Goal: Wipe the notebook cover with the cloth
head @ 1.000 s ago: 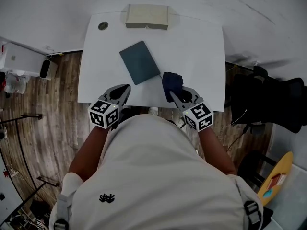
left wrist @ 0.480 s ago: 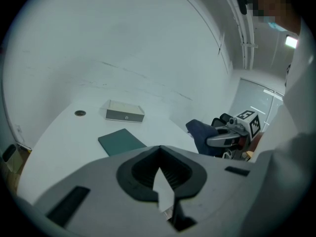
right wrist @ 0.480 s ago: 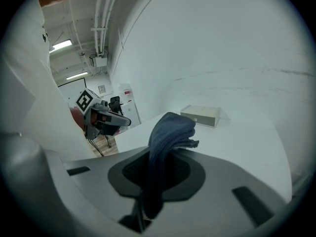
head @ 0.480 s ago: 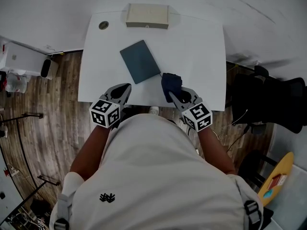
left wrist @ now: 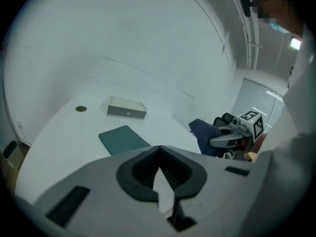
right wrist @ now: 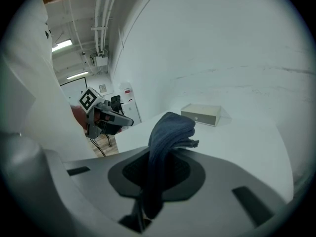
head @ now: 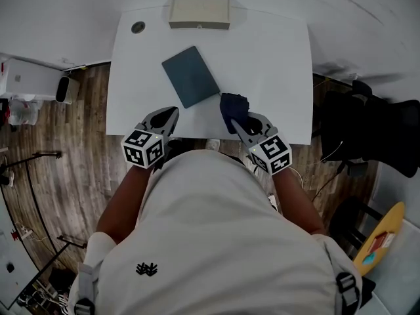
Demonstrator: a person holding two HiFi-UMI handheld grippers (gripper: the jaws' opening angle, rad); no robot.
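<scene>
A dark teal notebook lies flat in the middle of the white table, turned at an angle. It also shows in the left gripper view as the notebook. My right gripper is shut on a dark blue cloth, just right of the notebook's near corner. The cloth stands bunched up out of the jaws. My left gripper hovers at the table's near edge, left of the notebook, shut with nothing in it. From the left gripper I see the cloth to the right.
A beige box sits at the table's far edge, with a round cable hole to its left. A black chair stands right of the table. A white unit is on the wooden floor at left.
The head view has shifted slightly. Both grippers and the cloth stay in nearly the same places relative to the notebook.
</scene>
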